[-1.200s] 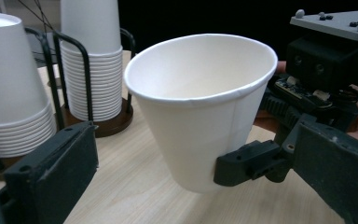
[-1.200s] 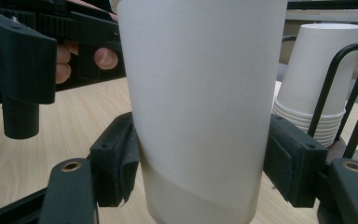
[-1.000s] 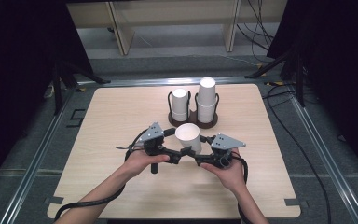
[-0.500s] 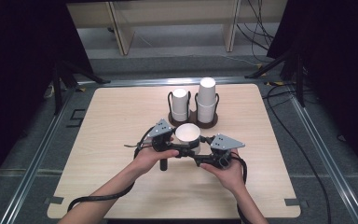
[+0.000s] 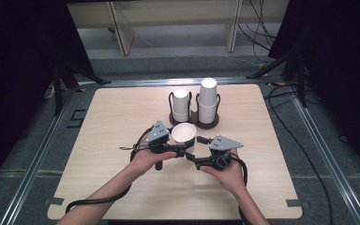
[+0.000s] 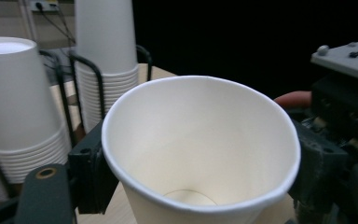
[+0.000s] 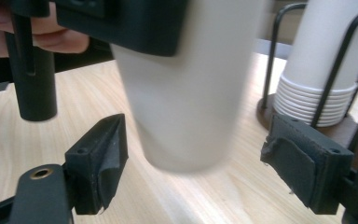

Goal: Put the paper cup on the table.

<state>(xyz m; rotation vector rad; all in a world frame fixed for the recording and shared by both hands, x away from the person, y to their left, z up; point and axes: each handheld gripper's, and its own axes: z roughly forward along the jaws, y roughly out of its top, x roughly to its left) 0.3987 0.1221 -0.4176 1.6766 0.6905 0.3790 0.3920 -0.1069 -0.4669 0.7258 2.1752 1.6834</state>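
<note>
Your left gripper (image 5: 183, 151) has just been closing and now clamps the white paper cup (image 5: 183, 134) by its upper wall — mouth up, raised off the table (image 5: 122, 122). Your right gripper (image 5: 194, 152) has just been opening: its pads stand clear on either side of the cup's base. Just behind, two cup stacks (image 5: 207, 101) stand upside down in a black wire holder (image 5: 194, 119).
</note>
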